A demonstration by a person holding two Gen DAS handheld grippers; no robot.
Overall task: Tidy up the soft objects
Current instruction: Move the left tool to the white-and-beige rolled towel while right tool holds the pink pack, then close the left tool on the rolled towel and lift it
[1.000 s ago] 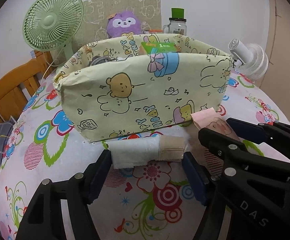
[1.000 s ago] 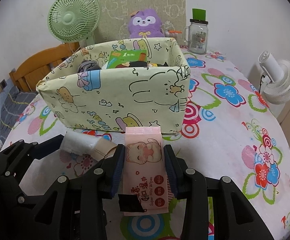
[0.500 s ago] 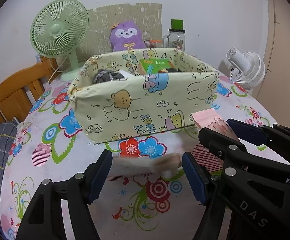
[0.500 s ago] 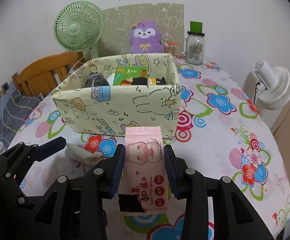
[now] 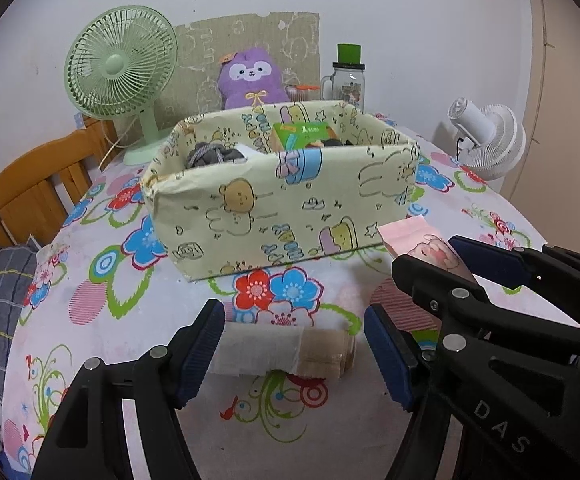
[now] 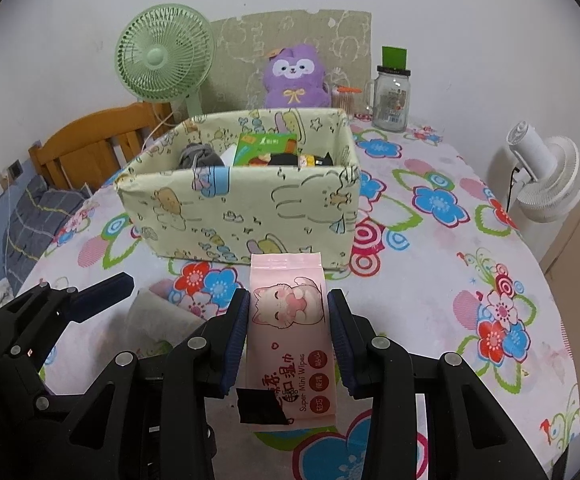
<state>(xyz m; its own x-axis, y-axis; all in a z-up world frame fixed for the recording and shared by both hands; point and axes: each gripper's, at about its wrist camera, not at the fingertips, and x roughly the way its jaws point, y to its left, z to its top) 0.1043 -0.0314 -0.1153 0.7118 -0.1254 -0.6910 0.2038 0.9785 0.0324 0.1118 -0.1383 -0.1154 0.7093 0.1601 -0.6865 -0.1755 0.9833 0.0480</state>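
Wipes pack (image 6: 291, 336) clamped in right gripper (image 6: 288, 334), white-and-beige roll (image 5: 286, 351) held across left gripper (image 5: 293, 350), both in front of the fabric bin (image 5: 286, 200) on the floral tablecloth (image 5: 102, 312).
Left wrist view: roll spans the gap between the blue pads (image 5: 202, 354), left pad touching; contact at the right pad is hard to make out, and the roll's underside is hidden. Only the pink top corner of the pack shows there, the rest behind the right gripper's black frame. Right wrist view: full pack front with cat print, pads pressing both sides; the roll is mostly hidden behind the gripper frames, only a pale end visible. Bin contents partly cut off by its wall: grey knit item (image 6: 200, 156), green packet (image 6: 266, 148), dark items unclear.
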